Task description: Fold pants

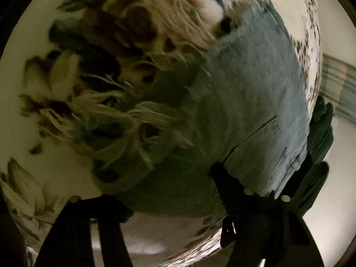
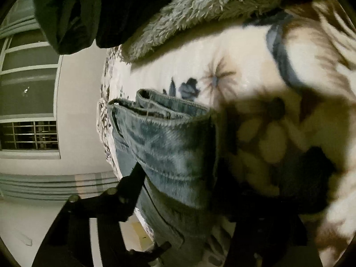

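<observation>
Floral bedspread [image 2: 222, 55] carries jeans [image 2: 169, 146]; left claw [image 1: 173, 191] and right claw [image 2: 175, 191] both clamp denim.

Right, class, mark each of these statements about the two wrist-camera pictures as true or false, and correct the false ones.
1. The pants are light blue denim. True.
2. The pants lie on a bare wooden table. False: they lie on a floral bedspread.
3. A fluffy grey blanket sits beyond the pants in the right wrist view. True.
4. The pants have a frayed, ripped area in the left wrist view. True.
5. The right gripper hangs far above the pants, away from the fabric. False: its fingers are right at the denim.
</observation>
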The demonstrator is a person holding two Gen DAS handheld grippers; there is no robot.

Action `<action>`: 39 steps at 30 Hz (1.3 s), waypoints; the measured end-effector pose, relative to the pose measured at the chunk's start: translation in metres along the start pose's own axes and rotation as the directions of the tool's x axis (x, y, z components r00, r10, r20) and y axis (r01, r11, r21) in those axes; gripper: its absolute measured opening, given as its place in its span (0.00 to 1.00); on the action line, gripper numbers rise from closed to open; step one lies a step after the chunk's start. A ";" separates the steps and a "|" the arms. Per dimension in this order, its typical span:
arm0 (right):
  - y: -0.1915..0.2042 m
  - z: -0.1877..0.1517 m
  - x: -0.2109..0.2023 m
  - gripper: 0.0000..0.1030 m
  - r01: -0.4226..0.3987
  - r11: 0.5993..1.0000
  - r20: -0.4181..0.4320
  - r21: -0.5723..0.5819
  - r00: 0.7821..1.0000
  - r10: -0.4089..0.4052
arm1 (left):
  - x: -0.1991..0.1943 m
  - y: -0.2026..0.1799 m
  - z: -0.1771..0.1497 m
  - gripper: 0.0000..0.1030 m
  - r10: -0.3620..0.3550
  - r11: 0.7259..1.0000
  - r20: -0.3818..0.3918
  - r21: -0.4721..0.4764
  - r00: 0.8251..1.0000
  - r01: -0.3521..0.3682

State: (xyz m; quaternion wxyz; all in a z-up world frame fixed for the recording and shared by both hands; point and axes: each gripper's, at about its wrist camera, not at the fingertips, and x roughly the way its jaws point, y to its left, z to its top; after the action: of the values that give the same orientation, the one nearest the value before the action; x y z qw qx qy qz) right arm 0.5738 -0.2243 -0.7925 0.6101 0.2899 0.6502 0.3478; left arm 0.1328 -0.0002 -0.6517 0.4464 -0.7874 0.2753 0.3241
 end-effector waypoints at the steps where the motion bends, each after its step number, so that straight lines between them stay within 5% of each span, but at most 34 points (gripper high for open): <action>1: 0.001 0.001 0.003 0.48 0.006 1.000 -0.004 -0.001 1.000 -0.006 | -0.001 0.001 0.000 0.43 -0.005 1.000 0.004 -0.006 1.000 0.005; 5: 0.001 -0.001 0.003 0.32 0.001 0.999 0.010 0.033 1.000 -0.001 | -0.009 -0.001 0.005 0.26 -0.038 0.999 0.014 0.006 0.999 0.038; 13: 0.034 -0.010 -0.015 0.22 0.035 0.998 0.019 0.053 0.999 -0.036 | -0.042 -0.026 0.008 0.19 -0.050 0.994 0.023 0.098 0.998 0.048; 23: 0.149 -0.031 -0.076 0.19 0.097 0.995 0.048 0.012 0.994 -0.097 | -0.133 -0.161 0.011 0.17 -0.084 0.932 0.051 0.358 0.995 0.061; 28: 0.205 -0.026 -0.135 0.19 0.109 0.993 0.151 0.050 0.982 -0.115 | -0.147 -0.255 -0.002 0.17 -0.086 0.879 -0.028 0.468 0.996 0.089; 32: 0.257 -0.007 -0.199 0.19 0.083 0.994 0.293 0.077 0.950 -0.103 | -0.152 -0.338 -0.032 0.17 -0.095 0.806 -0.138 0.571 0.986 0.158; 39: 0.339 0.071 -0.308 0.19 0.027 0.995 0.558 0.091 0.827 -0.074 | -0.128 -0.499 -0.106 0.17 -0.132 0.663 -0.360 0.661 0.924 0.352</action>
State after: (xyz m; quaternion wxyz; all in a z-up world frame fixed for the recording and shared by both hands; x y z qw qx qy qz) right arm 0.6556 -0.2638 -0.3384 0.7708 0.3858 0.4636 0.2052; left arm 0.4403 0.1492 -0.2514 0.7121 -0.6189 0.3312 0.0134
